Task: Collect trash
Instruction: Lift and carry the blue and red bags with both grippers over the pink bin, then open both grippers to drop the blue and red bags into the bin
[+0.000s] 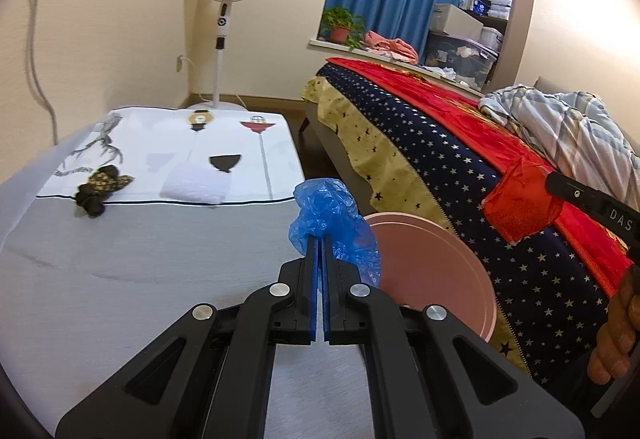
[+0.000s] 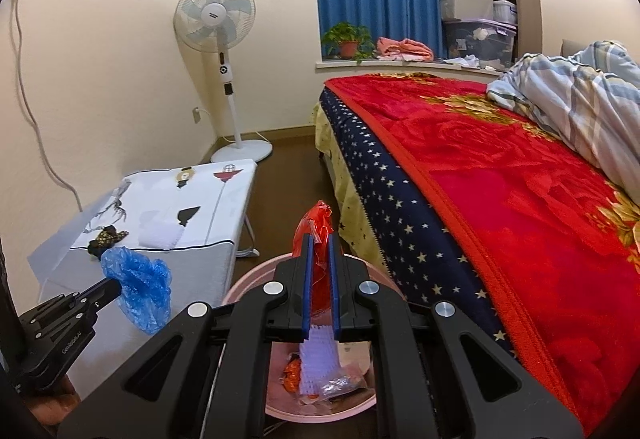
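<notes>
Left view: left gripper [image 1: 320,239] is clamped on a blue bag [image 1: 334,219], which hangs near the bin [image 1: 440,271] rim, at 3 o'clock from it. The light film may drift and land on the table [image 1: 120,279] if let go too early. More trash [image 1: 100,189] lies at 9 o'clock

Right view: right gripper [image 2: 320,243] pinches a red bag [image 2: 318,239] above the bin [image 2: 248,279], where other scraps already lie. The film could stick to the pads [image 2: 307,279] on release and come back out
</notes>
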`<move>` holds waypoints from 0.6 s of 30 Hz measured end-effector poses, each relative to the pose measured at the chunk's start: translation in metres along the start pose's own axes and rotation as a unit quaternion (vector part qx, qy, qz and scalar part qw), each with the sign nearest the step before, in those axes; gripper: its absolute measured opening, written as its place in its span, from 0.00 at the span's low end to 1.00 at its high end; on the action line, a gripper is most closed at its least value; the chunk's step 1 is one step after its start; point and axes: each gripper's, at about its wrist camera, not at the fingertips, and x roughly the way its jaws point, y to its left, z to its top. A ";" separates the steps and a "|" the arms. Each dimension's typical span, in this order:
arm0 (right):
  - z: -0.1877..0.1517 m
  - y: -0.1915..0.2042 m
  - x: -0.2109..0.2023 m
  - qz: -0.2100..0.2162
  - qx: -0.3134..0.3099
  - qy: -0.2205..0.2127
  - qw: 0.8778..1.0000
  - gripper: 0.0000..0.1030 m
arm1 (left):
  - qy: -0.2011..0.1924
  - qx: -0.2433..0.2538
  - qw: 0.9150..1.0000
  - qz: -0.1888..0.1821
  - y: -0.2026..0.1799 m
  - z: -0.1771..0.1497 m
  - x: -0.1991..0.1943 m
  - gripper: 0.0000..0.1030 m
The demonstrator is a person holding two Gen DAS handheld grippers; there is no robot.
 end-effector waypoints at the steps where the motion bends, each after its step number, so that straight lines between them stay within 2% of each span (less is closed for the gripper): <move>1: 0.000 -0.001 0.001 -0.003 0.000 0.001 1.000 0.07 | 0.001 0.000 1.000 -0.002 -0.003 0.000 0.003 0.01; 9: -0.002 -0.014 0.013 -0.022 0.005 0.015 1.000 0.07 | 0.018 0.018 0.999 -0.024 -0.033 -0.005 0.031 0.01; 18: -0.004 -0.017 0.025 -0.024 0.003 0.026 0.999 0.07 | 0.033 0.021 0.999 -0.036 -0.045 -0.009 0.052 0.01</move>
